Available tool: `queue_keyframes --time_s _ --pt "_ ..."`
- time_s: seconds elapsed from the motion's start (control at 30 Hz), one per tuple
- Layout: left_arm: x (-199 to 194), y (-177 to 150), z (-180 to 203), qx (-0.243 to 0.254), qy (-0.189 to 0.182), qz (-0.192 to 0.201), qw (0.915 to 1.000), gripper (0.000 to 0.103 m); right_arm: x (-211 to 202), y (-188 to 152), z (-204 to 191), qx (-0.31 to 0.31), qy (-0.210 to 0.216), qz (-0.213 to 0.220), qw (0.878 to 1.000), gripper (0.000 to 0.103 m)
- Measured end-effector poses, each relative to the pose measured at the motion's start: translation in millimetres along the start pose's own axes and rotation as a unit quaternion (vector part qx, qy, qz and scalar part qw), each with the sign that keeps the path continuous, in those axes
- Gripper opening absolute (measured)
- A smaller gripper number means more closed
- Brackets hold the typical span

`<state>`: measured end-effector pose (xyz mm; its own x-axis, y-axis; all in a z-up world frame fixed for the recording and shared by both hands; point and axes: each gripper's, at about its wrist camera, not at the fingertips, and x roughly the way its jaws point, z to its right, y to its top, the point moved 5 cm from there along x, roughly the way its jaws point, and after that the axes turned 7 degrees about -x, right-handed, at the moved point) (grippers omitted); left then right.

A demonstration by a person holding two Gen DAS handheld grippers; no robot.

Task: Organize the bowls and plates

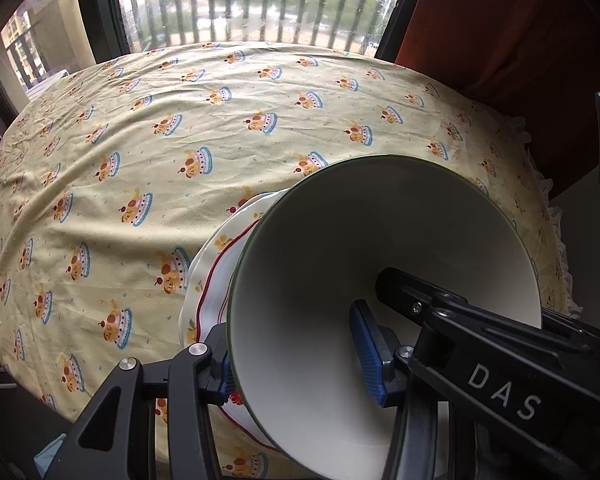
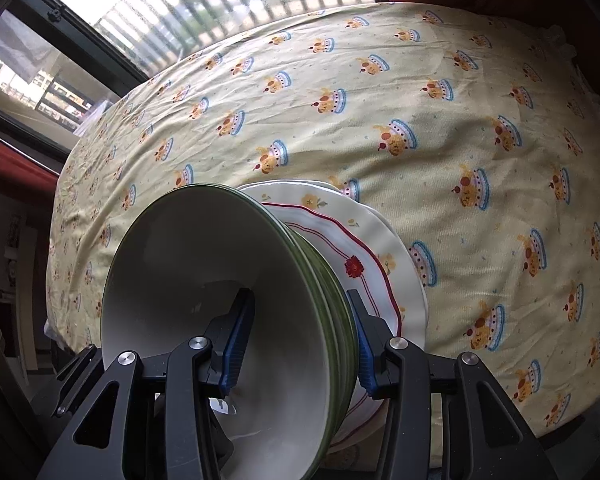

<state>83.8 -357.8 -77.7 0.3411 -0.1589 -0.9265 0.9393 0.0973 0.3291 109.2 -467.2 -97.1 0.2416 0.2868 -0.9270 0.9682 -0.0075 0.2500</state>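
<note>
A stack of green-rimmed white ceramic bowls [image 2: 220, 300] is gripped on both sides: its wall is clamped by the right gripper [image 2: 296, 344] and the left gripper [image 1: 296, 356]. It's sat on scalloped floral plates [image 2: 364, 240], on a yellow patterned tablecloth [image 2: 440, 120].

hidden: plates [image 2: 384, 240] under bowls [image 2: 204, 280] | count: unclear

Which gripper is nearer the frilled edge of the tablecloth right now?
Right, as far as I can judge. The right gripper clamps the bowl stack on the side toward the frilled edge; the left gripper clamps the opposite rim, farther from it.
</note>
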Motion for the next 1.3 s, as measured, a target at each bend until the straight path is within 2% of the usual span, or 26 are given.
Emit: queue_keyframes --time_s 0.17,0.23,0.37,0.47,0.53,0.63,0.73,0.83,0.9,1.1,1.2,1.3 --pt "-2.0 -4.0 0.8 0.014 0.007 0.018 0.9997 0.054 -2.9 -5.2 -3.8 -0.015 -0.008 0.011 1.000 0.052" --pt "-1.6 -5.3 -1.7 0.006 0.010 0.015 0.9998 0.063 -5.0 -7.6 -2.9 -0.012 -0.016 0.015 1.000 0.057" --pt "-1.8 -7.9 -9.0 -0.020 -0.001 -0.010 0.9998 0.065 -10.9 -11.7 -3.7 -0.009 -0.025 0.013 1.000 0.061" --pt "-11.2 -7.9 -10.0 -0.016 -0.011 -0.005 0.9998 0.072 -20.5 -12.6 -10.4 -0.019 -0.035 0.028 0.999 0.064" --pt "-20.3 -5.1 -8.6 0.007 -0.017 0.009 0.9998 0.077 -28.0 -12.6 -15.0 -0.021 -0.058 0.048 0.997 0.069" --pt "-36.0 1.8 -10.0 0.038 -0.024 0.034 0.9984 0.083 -41.9 -12.5 -24.3 -0.019 -0.095 0.081 0.992 0.069" --pt "-53.9 10.8 -19.8 0.058 -0.024 0.073 0.9954 0.085 -57.3 -9.1 -35.5 -0.014 -0.138 0.120 0.983 0.070" --pt "-71.5 18.0 -34.6 0.072 -0.028 0.105 0.9915 0.088 -72.1 -6.2 -49.1 0.003 -0.164 0.149 0.975 0.070" --pt "-81.5 21.4 -48.5 0.078 -0.027 0.124 0.9888 0.089 -85.0 -6.4 -61.3 0.006 -0.170 0.176 0.970 0.070" --pt "-105.7 21.0 -99.5 0.086 -0.022 0.177 0.9802 0.094 -98.9 -16.9 -112.2 -0.029 -0.192 0.232 0.953 0.080" --pt "-112.3 13.7 -131.8 0.091 -0.013 0.220 0.9712 0.101 -94.6 -28.0 -136.4 -0.030 -0.186 0.248 0.950 0.083" --pt "-112.6 3.2 -167.2 0.091 0.006 0.233 0.9683 0.101 -82.7 -39.6 -159.2 -0.036 -0.183 0.253 0.949 0.085"
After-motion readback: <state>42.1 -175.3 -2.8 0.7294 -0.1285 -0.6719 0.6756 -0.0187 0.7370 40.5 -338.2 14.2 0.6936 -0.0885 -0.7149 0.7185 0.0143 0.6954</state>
